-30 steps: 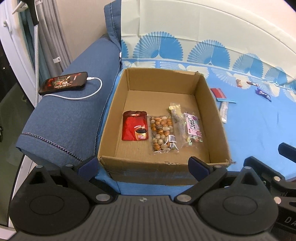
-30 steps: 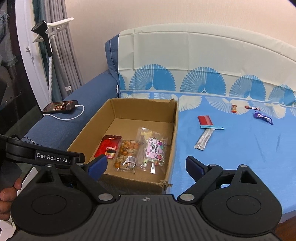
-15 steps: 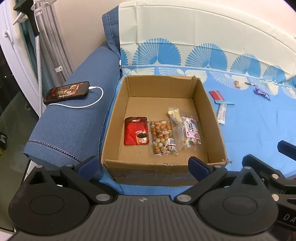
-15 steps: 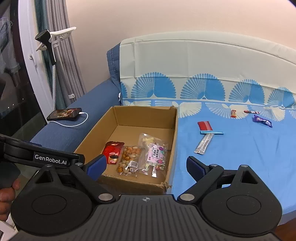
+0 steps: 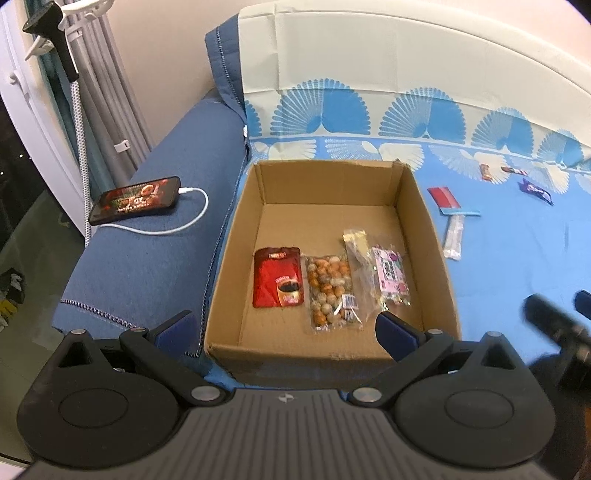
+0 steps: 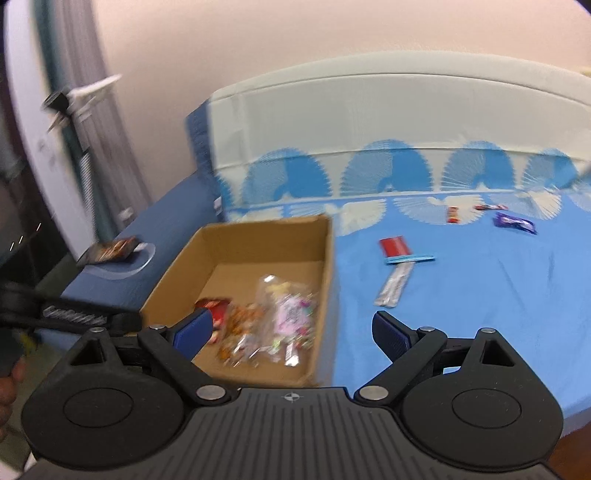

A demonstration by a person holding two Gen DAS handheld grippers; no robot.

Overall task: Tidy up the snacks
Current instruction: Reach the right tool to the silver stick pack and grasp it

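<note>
An open cardboard box [image 5: 428,221] [image 6: 328,258] sits on the blue sheet. Inside lie a red coffee pouch [image 5: 277,277], a clear bag of nuts [image 5: 330,288] and a clear bag with a pink label [image 5: 388,273]. Loose snacks lie on the sheet to the right: a red packet [image 5: 443,195] [image 6: 394,246], a silver stick [image 5: 454,236] [image 6: 395,284], a purple wrapper [image 5: 535,190] [image 6: 515,222] and small bars [image 6: 453,214]. My left gripper [image 5: 284,328] is open and empty before the box's near wall. My right gripper [image 6: 291,332] is open and empty, near the box's right corner.
A phone [image 5: 136,199] on a white charging cable [image 5: 184,221] lies on the blue sofa arm left of the box. A curtain and a phone stand [image 5: 51,33] stand at the far left. The sofa back [image 5: 406,74] rises behind. The right wrist view is blurred.
Both grippers have pulled back and upward from the box, which now looks smaller and farther. The right view has swung and blurred. The snacks have not moved.
</note>
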